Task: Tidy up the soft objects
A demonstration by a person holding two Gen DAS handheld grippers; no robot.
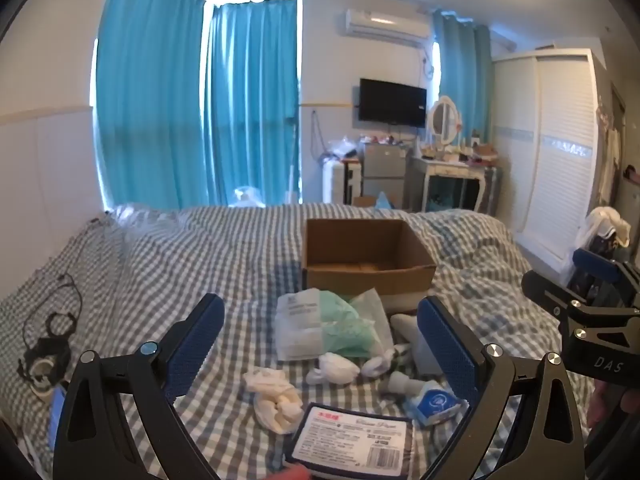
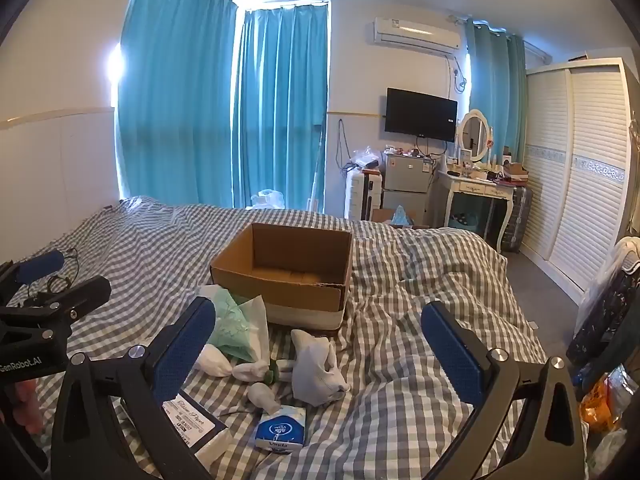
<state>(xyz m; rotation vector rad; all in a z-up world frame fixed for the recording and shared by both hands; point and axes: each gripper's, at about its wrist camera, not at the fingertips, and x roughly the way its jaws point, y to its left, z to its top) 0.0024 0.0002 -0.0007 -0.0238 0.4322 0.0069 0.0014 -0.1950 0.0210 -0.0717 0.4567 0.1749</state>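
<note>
A bed [image 2: 420, 280] covered in grey checked cloth fills the lower frame. On it, at centre, a cardboard box [image 2: 288, 276] is set; rolled socks [image 1: 334, 366], tissue packs [image 2: 282, 428] and bagged items [image 1: 320, 324] are scattered below.

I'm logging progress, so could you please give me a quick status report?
Left hand-held gripper open, right hand-held gripper open, both empty. Cardboard box empty; soft items loose on bed. Nothing blocking box.
</note>
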